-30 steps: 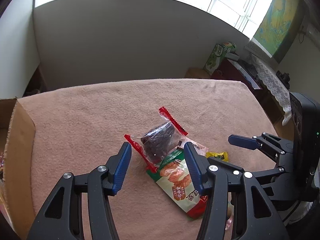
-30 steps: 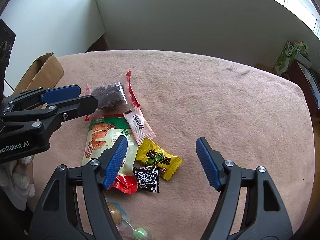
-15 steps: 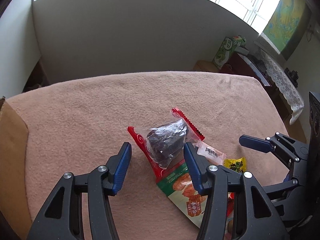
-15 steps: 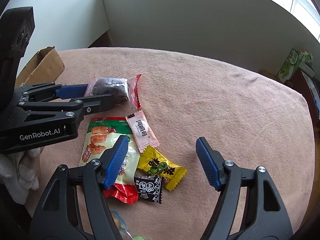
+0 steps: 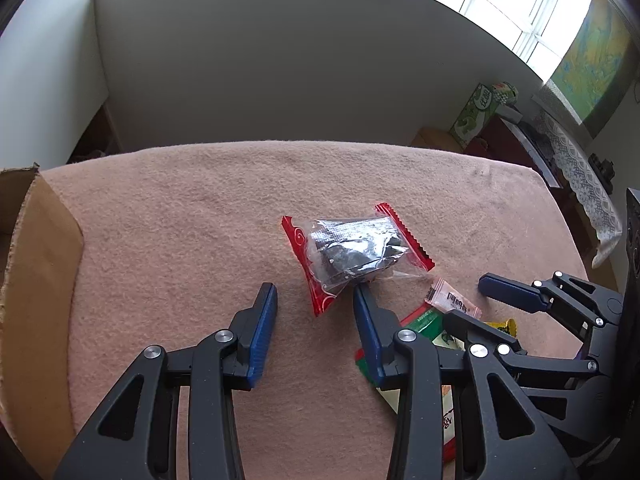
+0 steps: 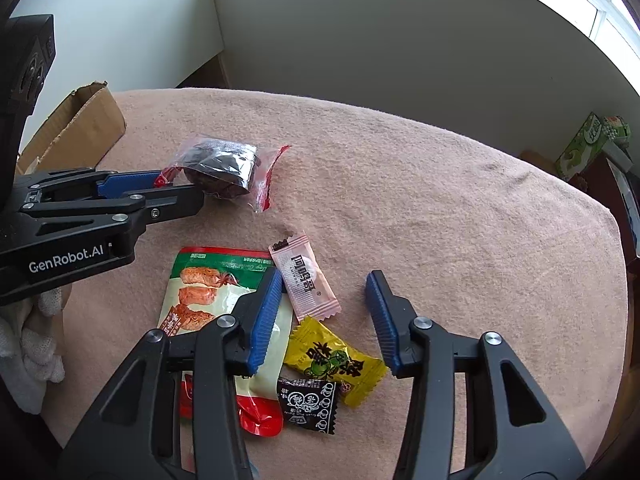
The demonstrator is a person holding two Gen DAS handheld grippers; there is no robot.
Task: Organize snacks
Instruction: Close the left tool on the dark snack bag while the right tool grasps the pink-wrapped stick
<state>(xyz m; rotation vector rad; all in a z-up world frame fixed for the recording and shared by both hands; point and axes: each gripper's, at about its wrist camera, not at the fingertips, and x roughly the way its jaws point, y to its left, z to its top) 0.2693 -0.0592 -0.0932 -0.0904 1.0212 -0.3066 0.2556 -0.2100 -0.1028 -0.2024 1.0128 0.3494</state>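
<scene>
A clear packet with red ends and dark contents (image 5: pixel 352 248) lies on the pink blanket, apart from the other snacks. My left gripper (image 5: pixel 314 290) reaches its near red corner. Its jaws are closing, the corner lies between them, the right fingertip touches the film and the left pad stands clear. The right wrist view shows that gripper (image 6: pixel 180 188) at the packet (image 6: pixel 224 164) from the left. My right gripper (image 6: pixel 324 276) hangs over a pink sachet (image 6: pixel 308 284). Its jaws are closing, and the sachet lies between them beside the left finger, unpinched.
Under the right gripper's left finger lies a green and red pouch (image 6: pixel 200 292), with a yellow candy (image 6: pixel 332 360) and a black candy (image 6: pixel 308 400) near it. An open cardboard box (image 5: pixel 36 280) stands at the blanket's left edge. A gloved hand (image 6: pixel 28 344) holds the left gripper.
The dark packet has slid and turned away from the pile, off the green pouch. Both grippers' jaws have narrowed. The right gripper has shifted over the pink sachet.
</scene>
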